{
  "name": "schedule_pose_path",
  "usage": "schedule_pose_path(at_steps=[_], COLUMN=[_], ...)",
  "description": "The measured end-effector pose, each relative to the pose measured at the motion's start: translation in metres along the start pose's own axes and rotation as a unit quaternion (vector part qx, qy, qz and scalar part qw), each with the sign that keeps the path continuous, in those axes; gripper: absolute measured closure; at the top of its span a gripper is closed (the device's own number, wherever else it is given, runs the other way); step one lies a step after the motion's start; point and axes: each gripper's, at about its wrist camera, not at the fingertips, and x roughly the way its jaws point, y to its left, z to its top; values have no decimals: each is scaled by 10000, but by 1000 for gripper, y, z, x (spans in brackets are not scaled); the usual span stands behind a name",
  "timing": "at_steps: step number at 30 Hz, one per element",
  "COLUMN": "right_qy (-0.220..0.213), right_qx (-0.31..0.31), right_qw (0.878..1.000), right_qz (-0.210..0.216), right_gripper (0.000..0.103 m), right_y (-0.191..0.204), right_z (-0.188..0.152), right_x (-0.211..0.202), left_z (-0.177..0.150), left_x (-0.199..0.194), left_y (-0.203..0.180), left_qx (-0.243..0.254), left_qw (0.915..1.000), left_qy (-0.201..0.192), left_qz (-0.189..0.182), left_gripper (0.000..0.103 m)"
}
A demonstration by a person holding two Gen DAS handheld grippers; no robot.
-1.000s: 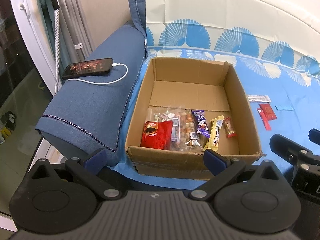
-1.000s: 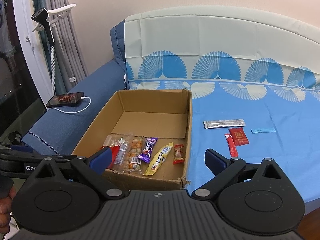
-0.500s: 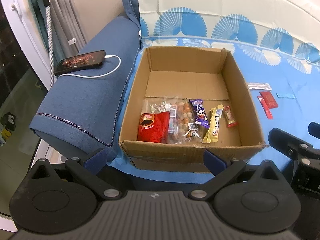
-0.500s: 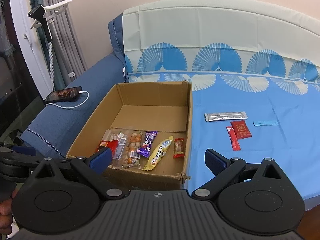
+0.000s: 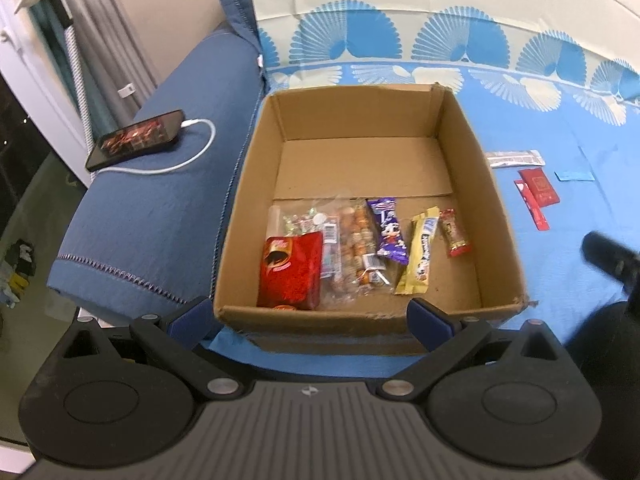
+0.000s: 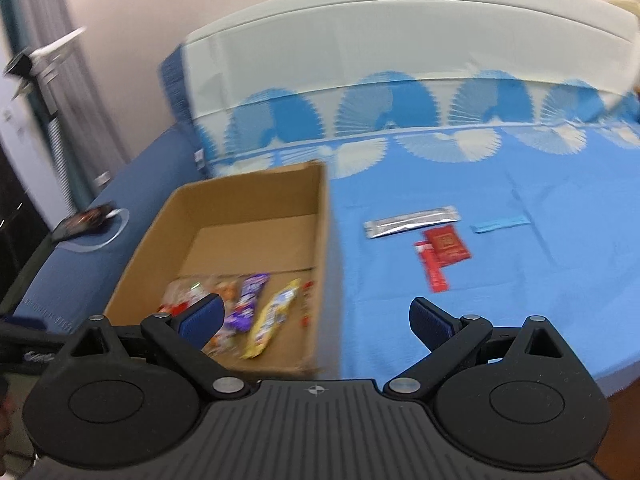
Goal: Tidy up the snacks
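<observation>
A cardboard box (image 5: 496, 216) sits open on a blue sheet (image 5: 580, 264), its left wall against a denim-blue armrest (image 5: 160, 208). Along the near part of its floor lie six snacks side by side: a red bag (image 5: 290, 274) at the left, lying over the near end of a clear candy bag (image 5: 304, 220), then a clear bag of nuts (image 5: 358, 248), a purple bar (image 5: 388, 230), a yellow bar (image 5: 418, 256) and a small red candy (image 5: 454, 232); the far half of the floor is bare cardboard. Four more snacks lie on the sheet to the right of the box: a silver sachet (image 6: 410, 222), a red packet (image 6: 446, 246) touching a red stick (image 6: 432, 268), and a thin blue strip (image 6: 498, 224) further right. The left gripper (image 5: 310, 316) hangs over the box's near wall with its jaws wide apart and nothing between them. The right gripper (image 6: 316, 320) is also spread wide and empty, above the box's right wall (this view is blurred, so the snacks in the box are hard to tell apart there). A phone (image 5: 136, 144) on a white cable (image 5: 192, 156) lies on the armrest.
</observation>
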Motion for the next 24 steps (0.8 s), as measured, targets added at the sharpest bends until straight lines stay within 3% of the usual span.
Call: schedule_pose_path(at_steps=[9, 14, 15, 16, 19, 24], right_qy=[-231, 49, 164, 164, 509, 747], right_qx=[742, 776, 796, 796, 725, 684], right_qw=[9912, 9853, 9831, 9831, 9829, 9824], right_qz=[-1070, -1518, -1639, -1639, -1615, -1569], right_gripper=[4, 4, 4, 4, 4, 4], right_y=[-99, -146, -157, -157, -160, -154], right_z=[18, 34, 40, 40, 52, 56], right_x=[55, 137, 170, 170, 235, 284], left_z=[33, 53, 57, 60, 73, 95], left_x=[16, 25, 28, 30, 39, 54], left_y=[-26, -35, -37, -38, -42, -54], left_qx=[190, 185, 209, 229, 296, 418], left_qw=[9995, 9991, 9988, 9986, 9978, 9970], left_qy=[228, 294, 314, 331, 383, 429], left_qz=[142, 257, 297, 330, 445, 484], left_gripper=[0, 0, 0, 0, 0, 0])
